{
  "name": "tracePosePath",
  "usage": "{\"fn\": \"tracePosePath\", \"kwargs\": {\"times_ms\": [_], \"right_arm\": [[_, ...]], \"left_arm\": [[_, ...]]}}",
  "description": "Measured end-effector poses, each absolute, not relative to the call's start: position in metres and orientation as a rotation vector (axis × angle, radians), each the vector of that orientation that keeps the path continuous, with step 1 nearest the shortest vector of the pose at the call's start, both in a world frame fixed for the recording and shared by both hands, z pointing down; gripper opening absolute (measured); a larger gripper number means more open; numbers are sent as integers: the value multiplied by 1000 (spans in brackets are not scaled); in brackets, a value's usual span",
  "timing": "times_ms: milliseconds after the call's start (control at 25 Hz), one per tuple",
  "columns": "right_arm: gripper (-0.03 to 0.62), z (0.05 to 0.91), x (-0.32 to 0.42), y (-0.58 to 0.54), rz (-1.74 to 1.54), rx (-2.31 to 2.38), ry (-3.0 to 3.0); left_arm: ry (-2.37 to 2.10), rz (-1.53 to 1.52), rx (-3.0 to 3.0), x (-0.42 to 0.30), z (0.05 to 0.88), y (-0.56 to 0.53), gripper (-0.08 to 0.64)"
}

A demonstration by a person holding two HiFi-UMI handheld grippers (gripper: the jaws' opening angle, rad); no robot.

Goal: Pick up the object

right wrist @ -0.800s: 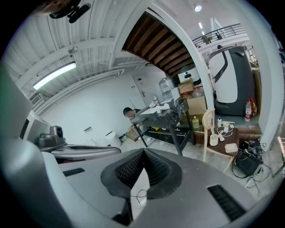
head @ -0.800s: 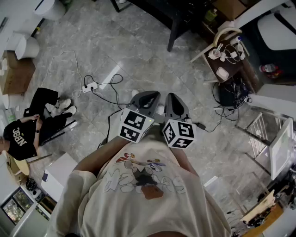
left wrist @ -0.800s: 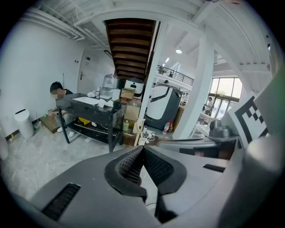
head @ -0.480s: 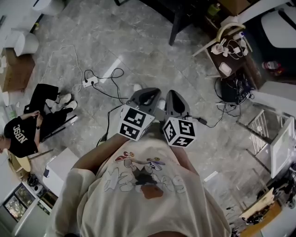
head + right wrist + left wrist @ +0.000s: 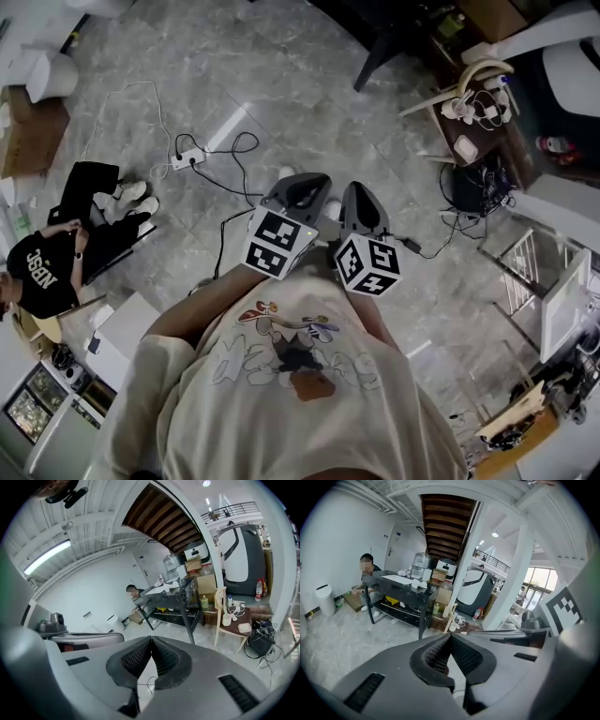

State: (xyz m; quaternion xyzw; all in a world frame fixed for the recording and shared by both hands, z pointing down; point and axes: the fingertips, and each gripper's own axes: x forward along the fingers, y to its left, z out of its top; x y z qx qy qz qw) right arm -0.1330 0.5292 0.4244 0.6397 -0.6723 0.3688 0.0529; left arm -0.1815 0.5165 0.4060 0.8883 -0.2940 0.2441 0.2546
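No single object for picking up stands out in these views. I hold both grippers side by side in front of my chest, high above the marble floor (image 5: 281, 103). In the head view the left gripper (image 5: 300, 187) and the right gripper (image 5: 360, 195) point forward, marker cubes toward me. In the left gripper view the ribbed pads (image 5: 440, 654) meet at the tip with nothing between them, so the left gripper (image 5: 451, 635) is shut. The right gripper (image 5: 151, 638) is likewise shut and empty. Both gripper views look toward a black table (image 5: 401, 585) across the room.
A power strip with cables (image 5: 187, 157) lies on the floor ahead. A person in black (image 5: 47, 272) sits at the left beside a white box (image 5: 117, 333). A wooden chair with cups and chargers (image 5: 469, 108) stands at the right, cables (image 5: 469, 192) below it. A white bin (image 5: 52, 73) is far left.
The two grippers stay shut and together near my chest. The floor has slid slightly in the head view, so my viewpoint has shifted a little.
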Motion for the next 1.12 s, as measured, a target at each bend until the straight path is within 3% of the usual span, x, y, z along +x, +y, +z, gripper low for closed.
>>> {"fn": "tracePosePath", "kwargs": {"times_ms": [640,1120], "right_arm": [[18,414,-180,462,1026,2106,-1955],[18,429,-159,450,1105,2168,-1888]], "left_arm": [[-773,556,2426,-254,396,432,14],[-704,624,2412,-233,414,418,14]]}}
